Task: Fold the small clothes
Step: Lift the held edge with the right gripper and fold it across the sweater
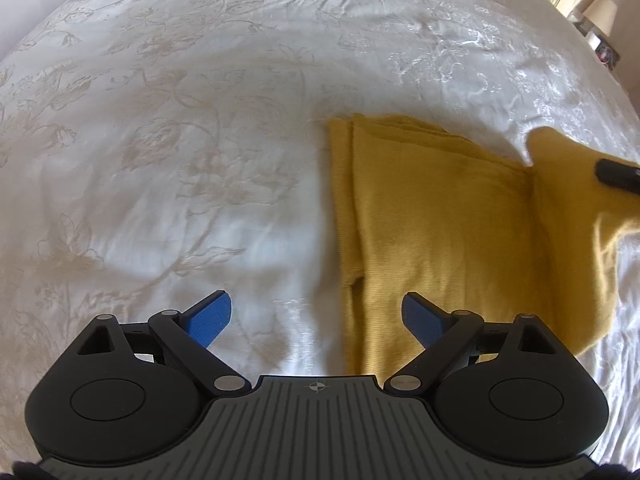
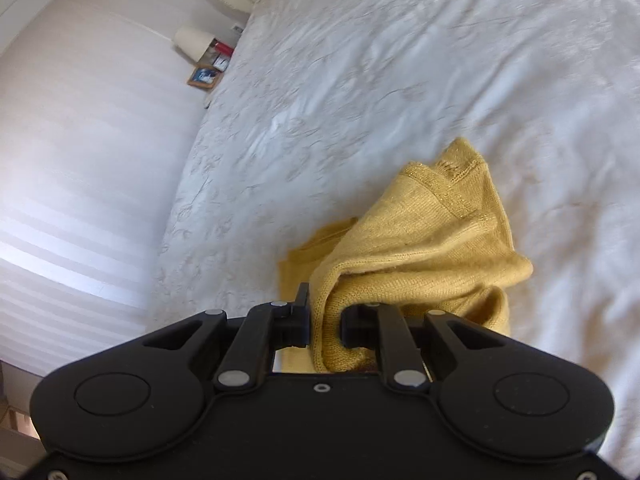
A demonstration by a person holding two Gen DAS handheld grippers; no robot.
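A mustard-yellow knit garment (image 1: 440, 216) lies partly folded on the white bed. My left gripper (image 1: 316, 316) is open and empty, hovering over the garment's near left edge. My right gripper (image 2: 324, 320) is shut on a bunched part of the yellow garment (image 2: 420, 248) and lifts it off the bed. A black finger of the right gripper (image 1: 618, 174) shows at the right edge of the left wrist view, holding up the garment's right part.
The white embroidered bedspread (image 1: 180, 140) covers the whole surface. A bedside stand with a lamp (image 2: 196, 42) and a framed picture (image 2: 204, 76) is beyond the bed's left edge. A white wall (image 2: 80, 140) runs along that side.
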